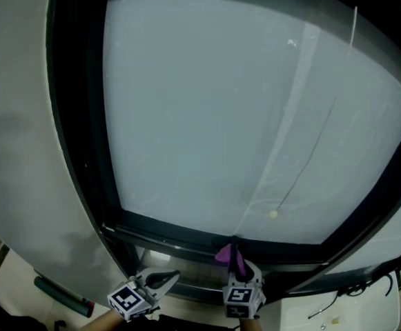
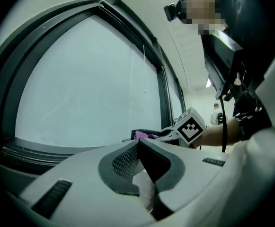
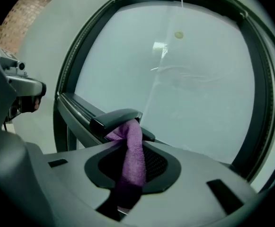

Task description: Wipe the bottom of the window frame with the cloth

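Note:
A purple cloth (image 3: 133, 150) hangs between the jaws of my right gripper (image 3: 127, 123), which is shut on it. In the head view that right gripper (image 1: 233, 259) holds the cloth (image 1: 225, 255) against the dark bottom rail of the window frame (image 1: 179, 234), near the middle. My left gripper (image 1: 164, 279) sits lower and to the left, apart from the rail. Its jaws meet at the tips with nothing between them (image 2: 139, 142). The left gripper view also shows the cloth (image 2: 142, 135) and the right gripper's marker cube (image 2: 191, 125).
Frosted glass (image 1: 221, 116) fills the frame, with a thin cord ending in a small bead (image 1: 274, 214). A grey wall (image 1: 21, 150) lies to the left. A dark green tool (image 1: 62, 295) lies at lower left, and a white surface with cables (image 1: 345, 305) at lower right.

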`<act>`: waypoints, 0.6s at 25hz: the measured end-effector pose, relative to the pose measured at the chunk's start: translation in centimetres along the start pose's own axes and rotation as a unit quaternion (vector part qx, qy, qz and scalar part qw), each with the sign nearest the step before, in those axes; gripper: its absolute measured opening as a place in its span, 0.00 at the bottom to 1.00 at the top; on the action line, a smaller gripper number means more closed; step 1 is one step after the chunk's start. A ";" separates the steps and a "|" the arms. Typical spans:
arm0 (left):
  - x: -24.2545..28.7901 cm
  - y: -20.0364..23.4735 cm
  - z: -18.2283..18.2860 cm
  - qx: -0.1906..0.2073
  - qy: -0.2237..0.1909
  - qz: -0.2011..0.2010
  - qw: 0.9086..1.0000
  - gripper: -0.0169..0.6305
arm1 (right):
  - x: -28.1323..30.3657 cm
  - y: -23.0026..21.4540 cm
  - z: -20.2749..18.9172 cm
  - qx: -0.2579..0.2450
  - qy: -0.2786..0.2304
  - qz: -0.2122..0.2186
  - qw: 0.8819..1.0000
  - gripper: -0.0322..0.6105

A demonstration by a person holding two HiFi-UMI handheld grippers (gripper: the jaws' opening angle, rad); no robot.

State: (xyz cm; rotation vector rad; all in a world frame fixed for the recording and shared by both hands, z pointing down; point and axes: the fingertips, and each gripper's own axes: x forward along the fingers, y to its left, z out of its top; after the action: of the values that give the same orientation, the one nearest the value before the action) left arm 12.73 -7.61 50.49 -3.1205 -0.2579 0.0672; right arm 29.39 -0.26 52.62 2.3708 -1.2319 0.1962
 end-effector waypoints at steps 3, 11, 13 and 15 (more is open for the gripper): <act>0.6 -0.6 0.0 -0.001 -0.003 0.011 1.000 0.03 | -0.2 -1.1 -0.6 0.003 0.015 0.006 1.000 0.18; 1.4 -1.1 0.5 0.003 -0.008 0.015 1.000 0.03 | -0.1 -3.9 0.1 -0.029 0.014 -0.005 0.999 0.18; 1.3 -0.8 0.4 0.002 -0.006 0.010 1.000 0.03 | 0.0 -4.5 0.4 -0.046 0.018 -0.021 0.999 0.18; 1.6 -0.4 0.4 -0.003 -0.009 0.004 1.000 0.03 | 0.4 -4.9 0.5 -0.045 0.031 -0.031 0.998 0.18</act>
State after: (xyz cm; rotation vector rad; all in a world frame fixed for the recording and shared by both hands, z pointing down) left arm 14.22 -6.97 50.04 -3.1279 -0.2458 0.0940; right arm 33.58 1.63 50.68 2.3046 -1.1133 0.1889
